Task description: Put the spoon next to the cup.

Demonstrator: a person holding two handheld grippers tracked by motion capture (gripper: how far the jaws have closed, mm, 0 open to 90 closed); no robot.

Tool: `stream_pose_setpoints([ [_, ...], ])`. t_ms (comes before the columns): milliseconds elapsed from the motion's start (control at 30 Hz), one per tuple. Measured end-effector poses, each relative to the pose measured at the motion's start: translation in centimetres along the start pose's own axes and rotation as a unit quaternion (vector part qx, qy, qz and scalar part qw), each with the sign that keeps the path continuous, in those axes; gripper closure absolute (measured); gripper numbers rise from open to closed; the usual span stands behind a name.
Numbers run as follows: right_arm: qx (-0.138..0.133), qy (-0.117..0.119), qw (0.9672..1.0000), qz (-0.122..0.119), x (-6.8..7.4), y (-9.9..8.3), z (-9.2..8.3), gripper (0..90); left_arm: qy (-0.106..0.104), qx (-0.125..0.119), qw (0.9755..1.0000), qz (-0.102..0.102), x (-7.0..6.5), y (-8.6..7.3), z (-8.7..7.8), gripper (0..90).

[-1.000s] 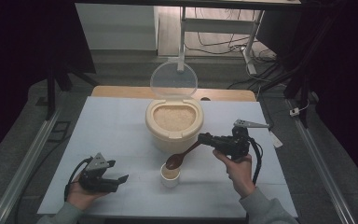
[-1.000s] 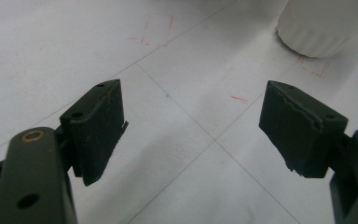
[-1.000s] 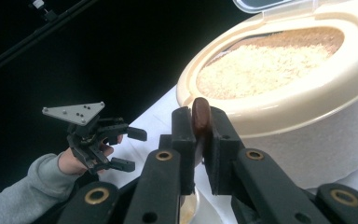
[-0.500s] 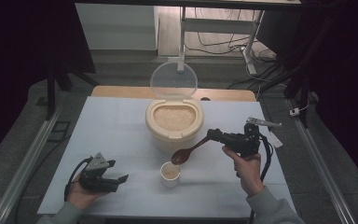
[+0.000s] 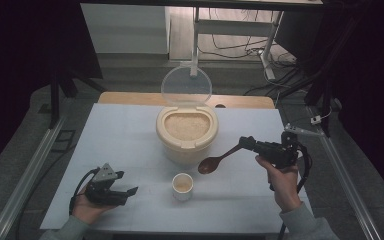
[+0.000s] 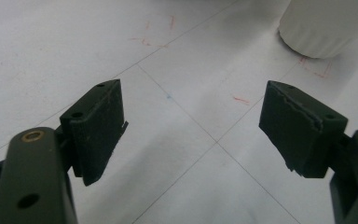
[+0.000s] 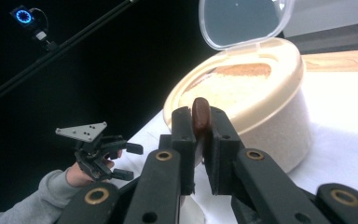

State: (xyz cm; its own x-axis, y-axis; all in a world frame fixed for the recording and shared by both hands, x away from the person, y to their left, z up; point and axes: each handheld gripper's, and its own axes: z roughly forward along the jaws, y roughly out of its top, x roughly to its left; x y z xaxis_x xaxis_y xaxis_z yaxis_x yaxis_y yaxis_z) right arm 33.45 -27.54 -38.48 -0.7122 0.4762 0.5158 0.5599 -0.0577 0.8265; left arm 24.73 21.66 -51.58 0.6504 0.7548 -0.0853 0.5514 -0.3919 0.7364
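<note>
Since the earlier frames the spoon [image 5: 219, 159] has swung away from above the cup [image 5: 182, 186]: its bowl, then hanging right over the cup's mouth, now sits up and to the right of it, just beside the front of the rice bin [image 5: 186, 131], and the right gripper [image 5: 245, 142] has drifted out toward the table's right edge. The left gripper [image 5: 125, 191] has not shifted; it rests on the table [image 5: 120, 130] near the left front corner with its jaws spread wide and nothing between them.

The right gripper is clamped tight on the spoon's handle, the handle end poking up between the pads [image 7: 182, 135] in the right gripper view. The cup stands in front of the bin, grains showing inside it.

The step looks like a return to the bin for another scoop. To do it well, lift the bowl over the bin's rim before moving in, enter under the raised lid [image 5: 186, 85] without knocking it, and keep the bowl level once loaded.
</note>
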Motion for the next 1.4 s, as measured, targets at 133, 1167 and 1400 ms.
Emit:
stream_pose_setpoints([
  [133, 0.015, -0.005, 0.9999, -0.003, -0.3, -0.2, 0.0, 82.8, 0.000, 0.000, 1.0000, 0.000, 0.0, 0.0, 0.0, 22.0],
  [1167, 0.199, 0.017, 0.9796, -0.025, -0.5, -2.0, 4.1, 82.7, 0.000, 0.002, 1.0000, 0.001, 0.0, 0.0, 0.0, 22.0],
  [1400, 0.233, 0.032, 0.9717, -0.018, -0.8, -2.4, 4.7, 82.8, 0.000, 0.003, 1.0000, 0.002, 0.0, 0.0, 0.1, 22.0],
])
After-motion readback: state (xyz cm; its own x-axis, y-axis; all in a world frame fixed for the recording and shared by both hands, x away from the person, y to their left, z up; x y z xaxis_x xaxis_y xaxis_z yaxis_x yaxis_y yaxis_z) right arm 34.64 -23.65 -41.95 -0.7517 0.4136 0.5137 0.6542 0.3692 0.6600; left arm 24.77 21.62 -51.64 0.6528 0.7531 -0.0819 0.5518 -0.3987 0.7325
